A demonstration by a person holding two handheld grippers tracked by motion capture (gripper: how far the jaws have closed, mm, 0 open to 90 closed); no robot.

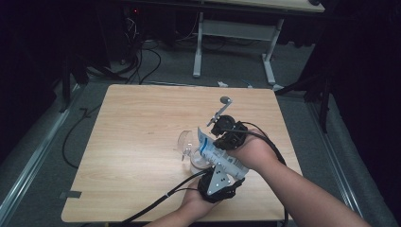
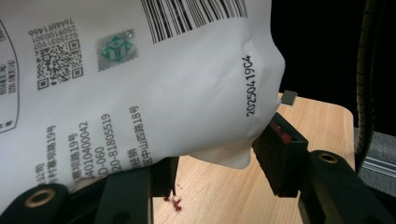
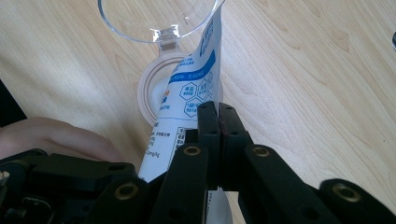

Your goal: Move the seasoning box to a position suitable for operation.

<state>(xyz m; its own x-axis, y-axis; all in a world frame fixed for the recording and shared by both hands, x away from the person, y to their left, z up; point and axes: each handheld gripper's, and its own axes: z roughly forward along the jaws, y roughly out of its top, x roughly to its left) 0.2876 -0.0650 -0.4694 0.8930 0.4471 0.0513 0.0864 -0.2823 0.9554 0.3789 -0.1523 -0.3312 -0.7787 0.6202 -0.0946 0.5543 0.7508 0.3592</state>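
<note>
A white bag with blue print [image 1: 215, 152] is held tilted over a clear round jar [image 1: 197, 164], whose hinged clear lid [image 1: 186, 140] stands open. My left gripper [image 1: 215, 182] grips the bag's lower, fuller end; the bag's barcode side [image 2: 140, 93] bulges between its jaws, and the right pad [image 2: 280, 140] presses on it. My right gripper [image 1: 222, 137] is shut on the bag's thin upper edge [image 3: 196, 79], its jaws pinched together [image 3: 218, 112]. Below that edge lies the jar's mouth [image 3: 152, 88] with something white inside, and the lid [image 3: 159, 18] beyond it.
The wooden table [image 1: 142, 123] has bare room to the left and back of the jar. A few red specks [image 2: 173, 203] lie on the wood near my left jaws. Beyond the table are a desk's white legs [image 1: 197, 47] and cables [image 1: 142, 61] on the floor.
</note>
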